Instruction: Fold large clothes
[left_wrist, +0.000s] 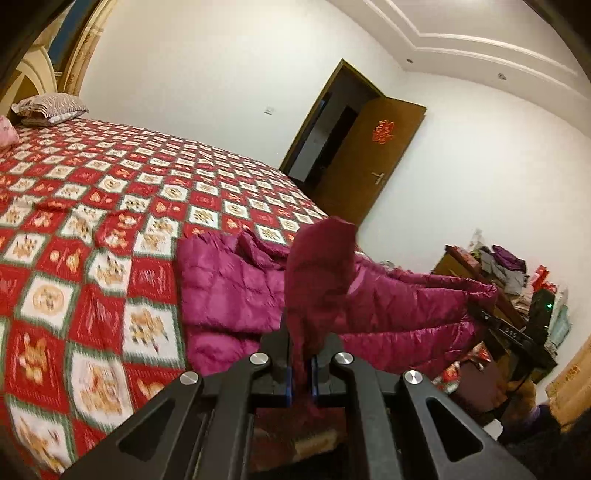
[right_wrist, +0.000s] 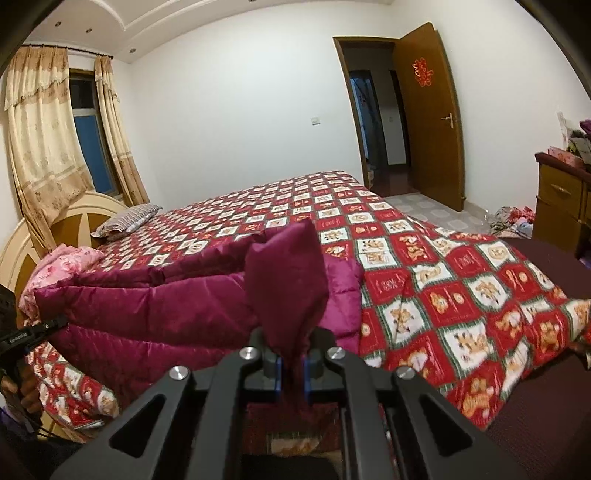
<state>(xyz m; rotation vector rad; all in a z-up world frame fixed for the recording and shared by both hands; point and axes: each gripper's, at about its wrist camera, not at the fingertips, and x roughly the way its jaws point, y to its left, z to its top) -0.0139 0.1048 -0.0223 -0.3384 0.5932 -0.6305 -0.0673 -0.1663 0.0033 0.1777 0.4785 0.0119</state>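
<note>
Right now your left gripper (left_wrist: 301, 373) has its jaws pinching a bunched fold of the magenta quilted down jacket (left_wrist: 229, 295), and the fabric stands up in a peak directly above the jaws. Your right gripper (right_wrist: 291, 365) pinches another fold of the same jacket, again with a peak rising just past the jaws. The rest of the jacket lies spread on the bed ahead of both pairs of jaws.

Only the left wrist view shows the cluttered wooden dresser (left_wrist: 476, 273) off to the right of the jaws, piled with clothes. Only the right wrist view shows the curtained window (right_wrist: 86, 129) far left of the jaws, the pink bedding (right_wrist: 59, 266) beyond the jacket, and the tiled floor (right_wrist: 436, 210) near the door. Each view catches the other gripper at its edge, at the far end of the jacket.

A grey striped pillow (left_wrist: 50, 107) sits far ahead at the headboard. The bed wears a red and white checked bedspread (left_wrist: 110, 206). An open brown door (right_wrist: 430, 110) carries a red paper decoration (right_wrist: 423, 72), set in white walls.
</note>
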